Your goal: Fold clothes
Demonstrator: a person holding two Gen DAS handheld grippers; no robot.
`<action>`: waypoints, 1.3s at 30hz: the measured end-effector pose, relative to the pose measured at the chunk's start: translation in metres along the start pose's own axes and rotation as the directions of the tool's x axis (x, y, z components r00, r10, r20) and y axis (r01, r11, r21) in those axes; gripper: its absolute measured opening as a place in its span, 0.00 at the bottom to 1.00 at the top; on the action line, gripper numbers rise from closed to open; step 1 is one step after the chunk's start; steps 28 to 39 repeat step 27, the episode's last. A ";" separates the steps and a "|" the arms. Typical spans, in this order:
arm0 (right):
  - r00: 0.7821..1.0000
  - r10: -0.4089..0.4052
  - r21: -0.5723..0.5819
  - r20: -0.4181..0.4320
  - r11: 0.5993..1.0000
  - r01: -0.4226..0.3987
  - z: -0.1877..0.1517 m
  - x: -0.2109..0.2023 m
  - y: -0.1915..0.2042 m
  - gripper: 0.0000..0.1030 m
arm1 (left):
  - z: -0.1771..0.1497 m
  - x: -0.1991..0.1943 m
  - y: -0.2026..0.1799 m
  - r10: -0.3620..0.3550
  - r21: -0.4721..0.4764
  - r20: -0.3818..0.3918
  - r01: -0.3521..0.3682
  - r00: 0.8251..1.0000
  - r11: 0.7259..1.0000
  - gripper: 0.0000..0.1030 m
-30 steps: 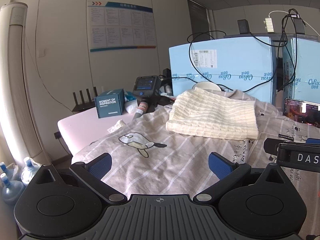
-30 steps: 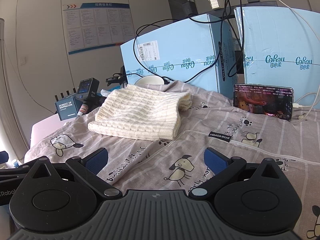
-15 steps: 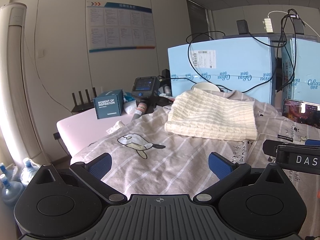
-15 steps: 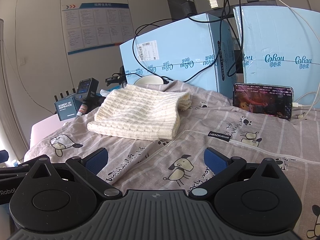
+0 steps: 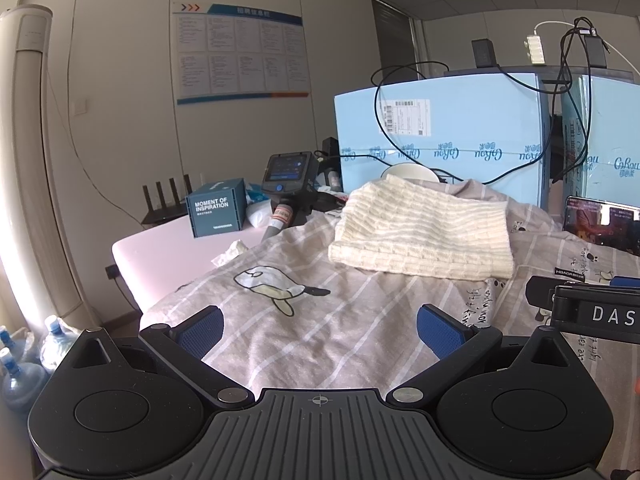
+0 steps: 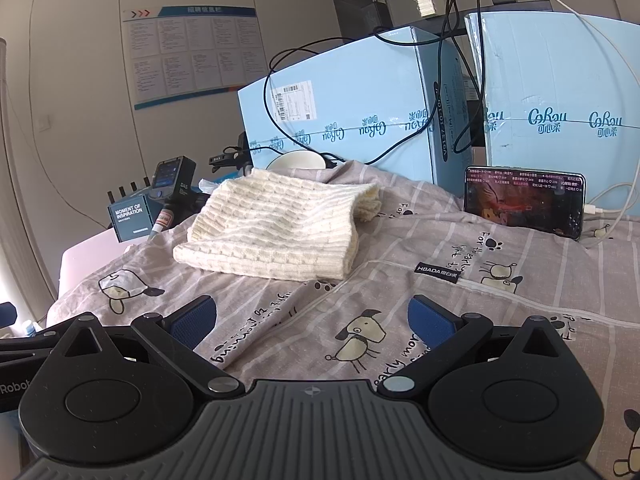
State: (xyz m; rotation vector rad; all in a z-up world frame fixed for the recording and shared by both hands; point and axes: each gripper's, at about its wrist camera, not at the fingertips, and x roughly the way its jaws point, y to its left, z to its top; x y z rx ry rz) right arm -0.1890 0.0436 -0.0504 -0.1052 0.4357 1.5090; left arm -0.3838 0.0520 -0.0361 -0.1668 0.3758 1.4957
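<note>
Little has changed over the last second: both views have only drifted slightly, and the folded sweater lies where it lay. The left gripper [image 5: 319,326] hangs above the near part of the bed with its blue pads spread wide and nothing between them; the right gripper [image 6: 311,318] does the same, jaws wide apart and empty. The cream knitted sweater [image 5: 424,232] [image 6: 276,228] sits folded into a neat thick rectangle on the grey cartoon-dog bedsheet [image 5: 320,312] [image 6: 400,280], towards the far side, well apart from both grippers, its ribbed hem facing near. To its right a phone [image 6: 524,206] with a lit screen leans against the light-blue cartons [image 6: 348,120], a white cable plugged into it. Far left of the sweater stand a dark teal box [image 5: 216,214] reading "MOMENT OF INSPIRATION", a handheld device with a small screen [image 5: 290,172] and a black router. A white bowl [image 6: 296,160] peeks from behind the sweater. Black cables drape over the cartons. Nothing lies between the grippers and the sweater.
</note>
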 end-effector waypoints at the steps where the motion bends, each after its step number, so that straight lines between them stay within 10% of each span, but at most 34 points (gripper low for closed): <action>1: 1.000 0.000 0.000 0.000 1.000 0.000 0.000 0.000 0.000 1.00 | 0.000 0.000 0.000 -0.002 0.000 -0.001 0.002 1.000 1.000 1.00; 39: 1.000 -0.003 0.000 0.004 1.000 0.003 0.001 -0.001 -0.001 1.00 | -0.004 0.001 0.002 -0.009 -0.007 -0.009 0.009 1.000 1.000 1.00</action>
